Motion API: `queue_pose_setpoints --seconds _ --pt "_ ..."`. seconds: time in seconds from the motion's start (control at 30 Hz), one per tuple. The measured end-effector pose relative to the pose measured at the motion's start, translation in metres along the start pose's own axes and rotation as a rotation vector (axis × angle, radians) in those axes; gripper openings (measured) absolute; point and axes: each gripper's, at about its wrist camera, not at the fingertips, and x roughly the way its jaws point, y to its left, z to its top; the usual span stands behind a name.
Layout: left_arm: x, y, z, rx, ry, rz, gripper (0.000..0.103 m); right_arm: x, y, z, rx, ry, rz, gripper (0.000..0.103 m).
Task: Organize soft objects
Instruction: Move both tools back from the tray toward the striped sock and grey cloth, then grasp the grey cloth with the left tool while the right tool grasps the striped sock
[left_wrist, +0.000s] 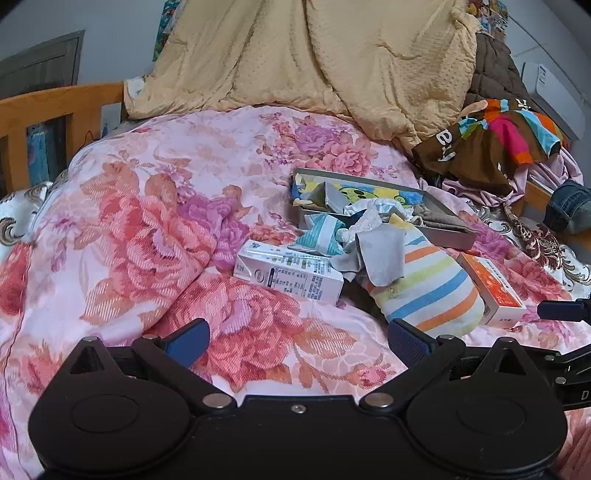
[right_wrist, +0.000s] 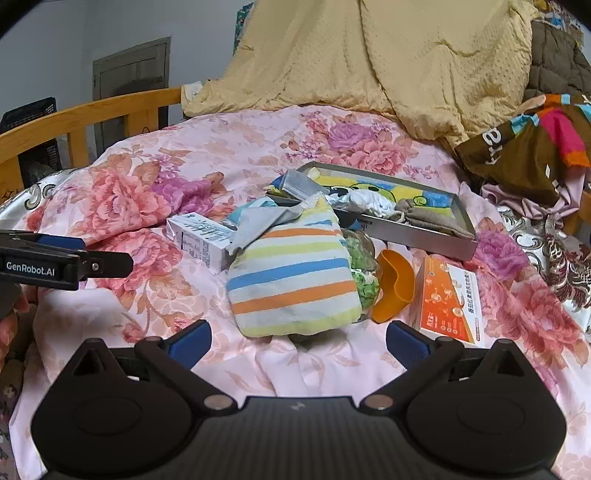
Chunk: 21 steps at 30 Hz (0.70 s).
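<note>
Claws both gaping, grasping nothing: left claw (left_wrist: 297, 341) and right claw (right_wrist: 298, 341) hovering over the floral quilt (left_wrist: 129, 229). Striped sock (right_wrist: 295, 273) lying at right claw's 12 o'clock, touching white carton (right_wrist: 201, 238).

The quilt (right_wrist: 221, 155) is pale pink with large red, salmon and purple roses. Behind it hangs a buttery yellow blanket (right_wrist: 369, 55), dotted all over. The sock (right_wrist: 291, 273) is white with orange, blue and pale yellow stripes. A grey cloth (left_wrist: 380, 254) lies over it. The tray (right_wrist: 424, 236) is grey metal, its bottom printed in yellow, blue and green cartoon colours. The carton (left_wrist: 291, 273) is white with dark print; the box (right_wrist: 450, 299) is orange and white. The cup (right_wrist: 395, 284) is orange. The garment (left_wrist: 498, 140) is brown with pink, orange and turquoise stripes. The bed rail (right_wrist: 92, 114) is honey-coloured wood. Each claw is black with blue pads (left_wrist: 188, 339).
</note>
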Motion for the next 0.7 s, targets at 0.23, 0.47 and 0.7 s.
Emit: queue_pose_setpoints --seconds 0.23,0.47,0.7 --pt "0.013 -0.002 0.008 0.024 -0.006 -0.01 0.102 0.019 -0.003 0.002 0.039 0.028 0.007 0.103" --pt "0.032 -0.009 0.019 0.044 -0.006 -0.042 0.102 0.032 -0.012 0.006 0.064 0.017 -0.005 0.103" --pt "0.048 -0.014 0.031 0.015 -0.018 -0.082 0.102 0.041 -0.017 0.015 0.027 -0.04 -0.037 0.103"
